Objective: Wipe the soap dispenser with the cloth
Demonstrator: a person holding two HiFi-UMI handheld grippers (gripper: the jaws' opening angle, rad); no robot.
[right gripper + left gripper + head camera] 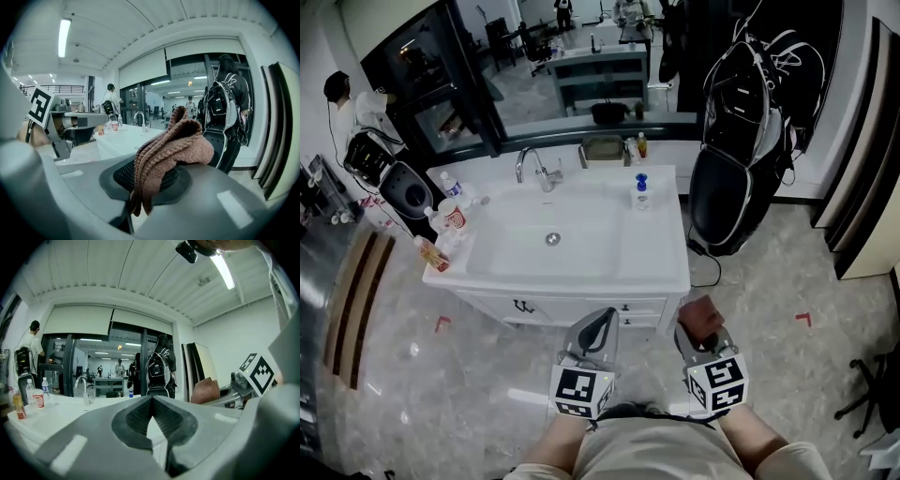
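Soap dispenser [641, 192] at the counter's [667, 274] back right corner — label too small to read, cloth [171, 145] hiding where the right gripper's [704, 337] jaws meet, person's arms [551, 450] cut off by the bottom edge

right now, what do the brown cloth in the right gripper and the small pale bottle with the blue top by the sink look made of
Brown cloth: soft knitted or terry fabric, matte; ribbed loops show and it folds limply. Small pale soap dispenser with blue top: probably plastic, with a translucent-looking body and an opaque cap; too small in the head view to confirm.
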